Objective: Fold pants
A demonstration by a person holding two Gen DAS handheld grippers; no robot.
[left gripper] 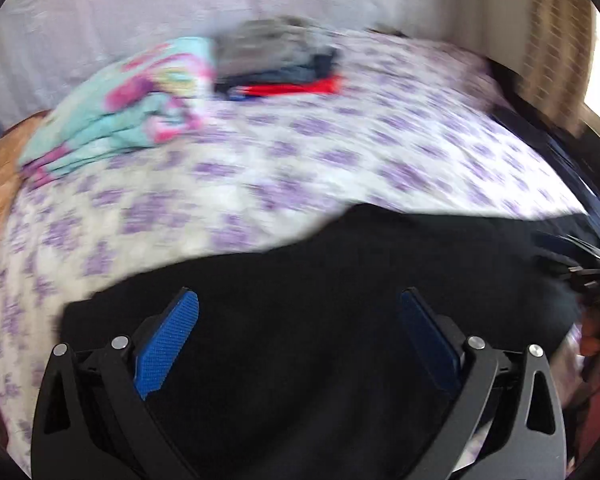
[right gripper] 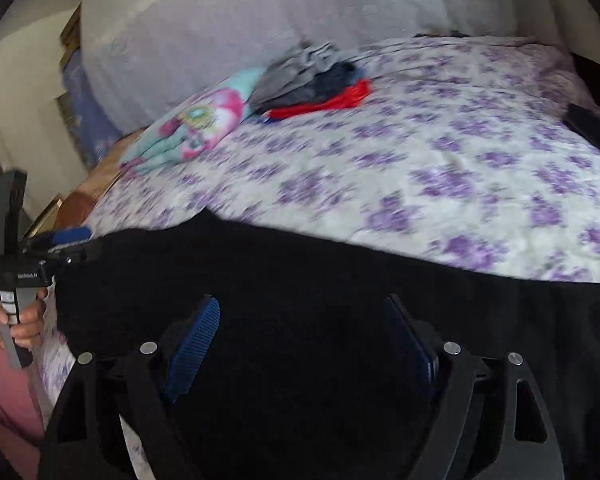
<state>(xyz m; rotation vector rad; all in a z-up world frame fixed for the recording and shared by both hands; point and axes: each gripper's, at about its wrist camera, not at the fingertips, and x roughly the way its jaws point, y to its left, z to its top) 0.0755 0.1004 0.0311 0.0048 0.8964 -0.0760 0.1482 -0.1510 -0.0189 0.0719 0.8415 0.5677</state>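
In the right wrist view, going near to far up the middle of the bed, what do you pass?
Right claw, open → black pants → purple-flowered bedsheet → stack of folded clothes, red piece at the bottom → pale blanket behind.

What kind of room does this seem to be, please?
Most likely a bedroom: black pants are spread on a bed with a purple floral sheet, folded clothes are stacked further back, and a pale bedcover is heaped behind.

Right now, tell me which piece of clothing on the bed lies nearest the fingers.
The black pants, spread flat on the floral bedspread directly under both open grippers. The red garment and the grey clothes sit stacked far back.
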